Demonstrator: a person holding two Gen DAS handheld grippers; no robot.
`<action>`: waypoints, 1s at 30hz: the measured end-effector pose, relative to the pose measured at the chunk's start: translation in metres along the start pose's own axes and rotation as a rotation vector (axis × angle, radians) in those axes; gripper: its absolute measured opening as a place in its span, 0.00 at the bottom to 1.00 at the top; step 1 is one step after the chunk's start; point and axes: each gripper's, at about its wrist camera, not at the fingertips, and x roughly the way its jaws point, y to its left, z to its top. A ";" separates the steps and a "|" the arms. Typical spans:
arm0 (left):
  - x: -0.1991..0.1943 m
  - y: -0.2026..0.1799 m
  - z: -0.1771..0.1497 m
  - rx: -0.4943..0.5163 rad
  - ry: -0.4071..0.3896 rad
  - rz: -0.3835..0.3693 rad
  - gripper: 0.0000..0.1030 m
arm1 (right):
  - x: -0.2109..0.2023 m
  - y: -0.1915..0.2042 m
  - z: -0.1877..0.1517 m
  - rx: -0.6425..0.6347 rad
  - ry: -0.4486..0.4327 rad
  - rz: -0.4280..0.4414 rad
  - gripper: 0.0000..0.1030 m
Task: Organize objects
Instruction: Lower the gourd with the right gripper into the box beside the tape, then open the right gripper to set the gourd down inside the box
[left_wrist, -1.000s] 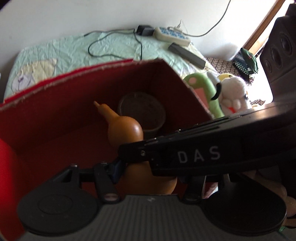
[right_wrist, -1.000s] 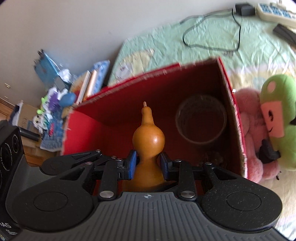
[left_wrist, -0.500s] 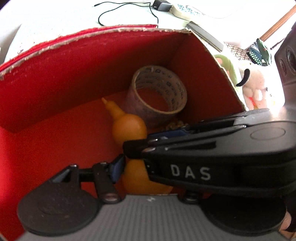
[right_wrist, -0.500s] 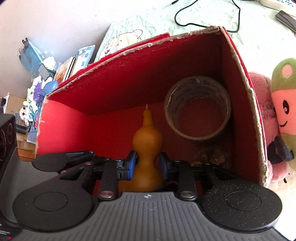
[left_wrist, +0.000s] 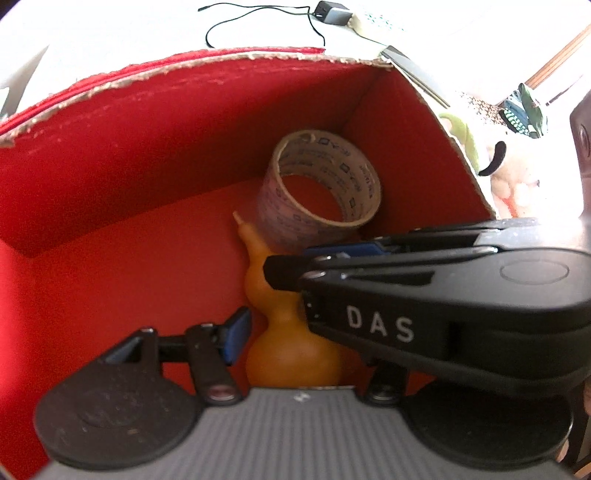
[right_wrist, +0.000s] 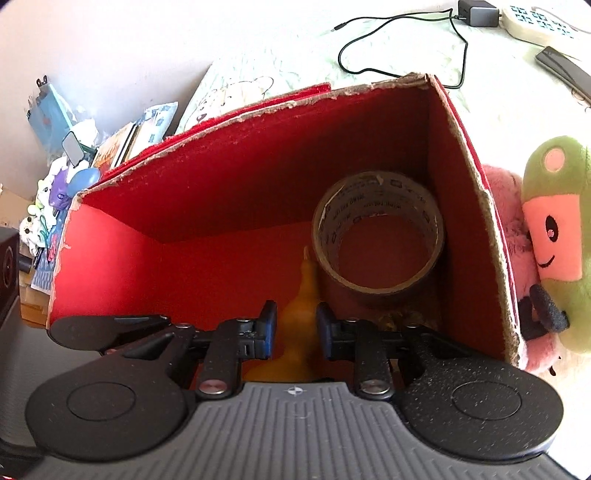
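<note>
An orange gourd (left_wrist: 291, 354) stands inside the red cardboard box (left_wrist: 221, 62), its thin tip leaning against a roll of brown tape (left_wrist: 280, 206). My right gripper (right_wrist: 295, 325) reaches in from the right and its jaws are closing on the gourd (right_wrist: 299, 317) at its narrow waist. It crosses the left wrist view as a black bar (left_wrist: 284, 269). My left gripper (left_wrist: 295, 343) straddles the lower bulb. Its one visible blue pad (left_wrist: 236, 339) lies close beside the bulb, and the other finger is hidden behind the right gripper.
The box (right_wrist: 369, 88) sits on a pale bed sheet. Plush toys (right_wrist: 554, 229) press against its right wall. Behind it lie a black cable with a charger (right_wrist: 476, 11), a white keypad (right_wrist: 535, 22) and a dark slim device (right_wrist: 565, 70). Books and small toys (right_wrist: 74, 166) are piled at the left.
Both grippers have sunk deeper into the box with the gourd. The gourd now sits low by the floor, its tip beside the tape roll. The right jaws have narrowed a little.
</note>
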 end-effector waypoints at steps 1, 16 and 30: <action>0.000 0.000 0.000 0.001 -0.001 0.005 0.57 | 0.000 0.000 0.000 0.001 -0.003 -0.001 0.27; 0.000 -0.010 -0.003 0.040 -0.038 0.133 0.60 | -0.009 -0.004 -0.003 0.003 -0.055 0.000 0.26; -0.027 -0.012 -0.014 0.042 -0.122 0.282 0.64 | -0.008 -0.002 -0.002 0.000 -0.098 0.001 0.26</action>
